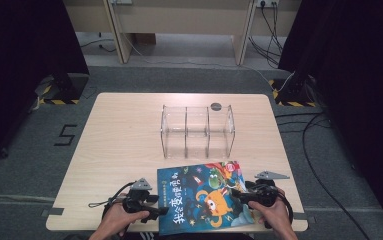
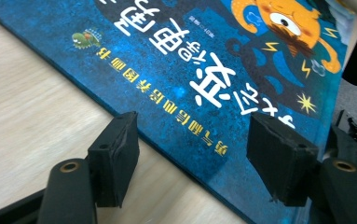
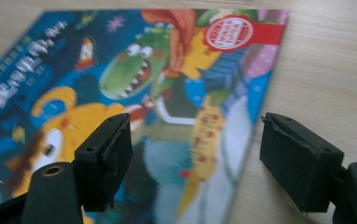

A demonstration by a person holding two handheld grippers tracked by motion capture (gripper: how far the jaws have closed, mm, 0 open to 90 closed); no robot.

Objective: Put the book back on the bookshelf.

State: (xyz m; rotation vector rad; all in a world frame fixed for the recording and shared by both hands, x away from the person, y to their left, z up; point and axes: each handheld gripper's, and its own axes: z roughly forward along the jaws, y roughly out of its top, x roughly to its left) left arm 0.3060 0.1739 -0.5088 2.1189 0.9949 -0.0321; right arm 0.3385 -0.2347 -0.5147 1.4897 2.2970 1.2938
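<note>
Even, soft overhead light on table (image 1: 124, 150); dark curtains at both sides of high view. Faint glare on clear organizer (image 1: 197, 131). Left gripper view sharp on book (image 2: 204, 70); soft shadow under its edge. Right gripper view blurred toward lower left of cover.

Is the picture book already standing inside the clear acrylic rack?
No, the picture book lies flat on the table at the near edge, in front of the clear rack, whose compartments hold nothing.

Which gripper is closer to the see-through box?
Right. The right gripper sits below the clear box's right end; the left gripper is lower and farther left.
</note>
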